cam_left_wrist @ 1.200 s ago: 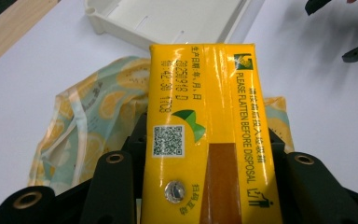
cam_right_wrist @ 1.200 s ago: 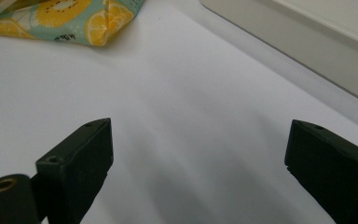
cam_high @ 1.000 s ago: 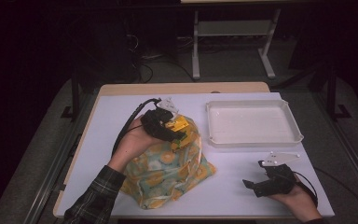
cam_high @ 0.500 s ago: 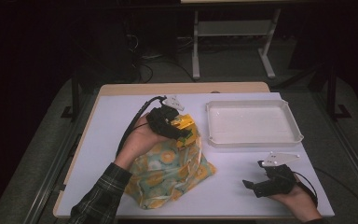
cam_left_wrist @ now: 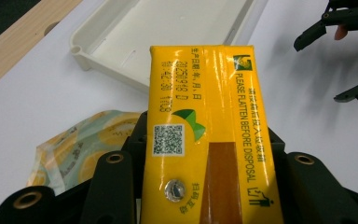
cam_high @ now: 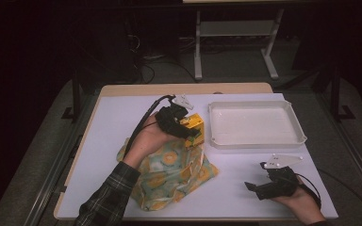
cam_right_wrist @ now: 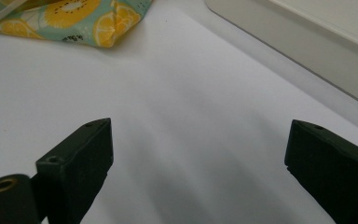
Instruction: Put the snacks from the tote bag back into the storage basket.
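Observation:
My left gripper (cam_high: 190,129) is shut on a yellow drink carton (cam_high: 192,125), held just left of the white tray (cam_high: 257,141) and above the top of a fruit-print bag (cam_high: 172,172). In the left gripper view the carton (cam_left_wrist: 205,126) sits clamped between both black jaws, its far end reaching over the tray's near corner (cam_left_wrist: 81,51). My right gripper (cam_high: 254,188) rests low on the white table near the front right, open, with nothing between its fingers. The right gripper view shows its two jaws wide apart over bare table, with the bag's corner (cam_right_wrist: 98,23) at top left.
The tray (cam_right_wrist: 307,46) holds nothing and lies at the right back of the table. A wooden table edge (cam_high: 184,88) runs along the far side. Dark floor and a metal stand (cam_high: 235,37) lie beyond. The right gripper's jaws show far off in the left gripper view (cam_left_wrist: 340,60).
My left gripper has carried the yellow carton up and to the right, away from the bag's mouth toward the tray. The right gripper has stayed put.

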`<action>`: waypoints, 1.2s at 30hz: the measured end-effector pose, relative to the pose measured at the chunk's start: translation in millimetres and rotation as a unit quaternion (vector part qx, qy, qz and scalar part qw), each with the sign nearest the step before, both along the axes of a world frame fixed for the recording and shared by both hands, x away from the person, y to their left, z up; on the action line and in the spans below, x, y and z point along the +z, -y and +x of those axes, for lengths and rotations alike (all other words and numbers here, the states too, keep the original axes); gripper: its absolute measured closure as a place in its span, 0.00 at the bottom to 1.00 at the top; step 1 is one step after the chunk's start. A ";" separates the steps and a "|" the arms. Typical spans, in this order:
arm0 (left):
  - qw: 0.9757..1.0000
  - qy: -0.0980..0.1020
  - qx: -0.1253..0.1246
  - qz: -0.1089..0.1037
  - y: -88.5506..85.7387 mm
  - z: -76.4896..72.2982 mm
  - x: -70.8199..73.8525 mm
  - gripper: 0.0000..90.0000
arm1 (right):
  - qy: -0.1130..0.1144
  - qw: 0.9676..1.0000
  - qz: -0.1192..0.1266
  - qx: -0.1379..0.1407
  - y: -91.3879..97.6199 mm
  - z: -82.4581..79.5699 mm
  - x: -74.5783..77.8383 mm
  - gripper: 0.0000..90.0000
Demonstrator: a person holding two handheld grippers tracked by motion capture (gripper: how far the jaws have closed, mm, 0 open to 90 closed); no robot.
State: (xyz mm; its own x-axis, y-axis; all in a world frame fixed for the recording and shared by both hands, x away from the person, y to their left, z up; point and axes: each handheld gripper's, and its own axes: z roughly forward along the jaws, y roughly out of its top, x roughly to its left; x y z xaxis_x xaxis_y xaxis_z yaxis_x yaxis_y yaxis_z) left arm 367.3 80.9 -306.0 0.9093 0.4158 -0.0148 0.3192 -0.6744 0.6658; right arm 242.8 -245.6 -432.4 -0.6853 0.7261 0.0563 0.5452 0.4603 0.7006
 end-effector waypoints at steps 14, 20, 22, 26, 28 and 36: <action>1.000 0.002 -0.003 -0.008 19.5 9.0 -0.2 0.60 | 0.005 1.000 0.001 0.002 -1.1 -1.7 -0.1 0.08; 1.000 0.004 -0.002 -0.012 27.4 12.3 -1.4 0.60 | 0.006 1.000 0.003 0.004 -0.7 -1.7 -0.3 0.08; 1.000 0.003 -0.001 -0.016 30.2 13.2 -2.3 0.60 | 0.006 1.000 0.003 0.004 -0.8 -1.7 -0.3 0.08; 1.000 0.004 0.000 -0.022 36.8 15.6 -4.5 0.60 | 0.004 1.000 0.003 0.004 -1.2 -1.9 -0.1 0.08; 1.000 0.003 0.001 -0.026 39.8 16.7 -5.4 0.60 | 0.004 1.000 0.002 0.005 -1.4 -1.8 0.0 0.08; 1.000 0.011 -0.003 -0.028 51.4 21.9 -5.9 0.60 | 0.005 1.000 0.003 0.006 -1.2 -2.2 0.1 0.08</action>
